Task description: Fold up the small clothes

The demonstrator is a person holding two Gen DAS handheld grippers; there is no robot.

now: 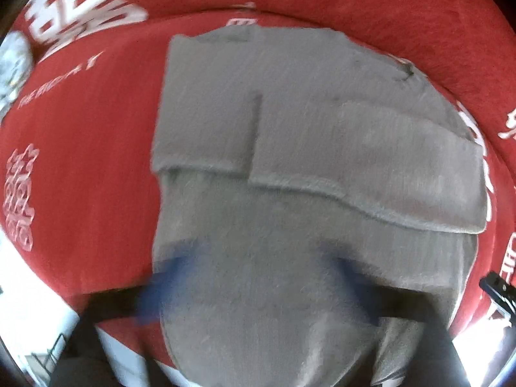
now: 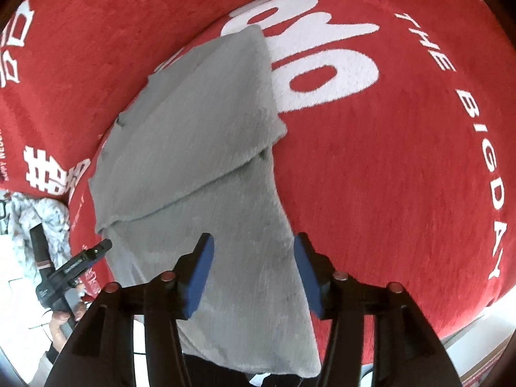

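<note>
A grey knitted garment (image 1: pixel 290 148) lies folded on a red blanket (image 1: pixel 90 148); its two sleeves are turned in across the body. My left gripper (image 1: pixel 261 277) hangs straight over the garment's near end, its blurred blue pads (image 1: pixel 171 277) wide apart and open, with nothing pinched. In the right wrist view the same garment (image 2: pixel 193 135) stretches away from me. My right gripper (image 2: pixel 254 274) stands open above its near right edge, the pads (image 2: pixel 201 277) clear of the cloth. The left gripper (image 2: pixel 69 245) shows at lower left, held by a hand (image 2: pixel 61 319).
The red blanket (image 2: pixel 403 161) has large white lettering and covers the whole surface. A crumpled white and grey cloth (image 2: pixel 42 219) lies at the blanket's left edge. The blanket's edge drops to a pale floor (image 2: pixel 483 338) at the lower right.
</note>
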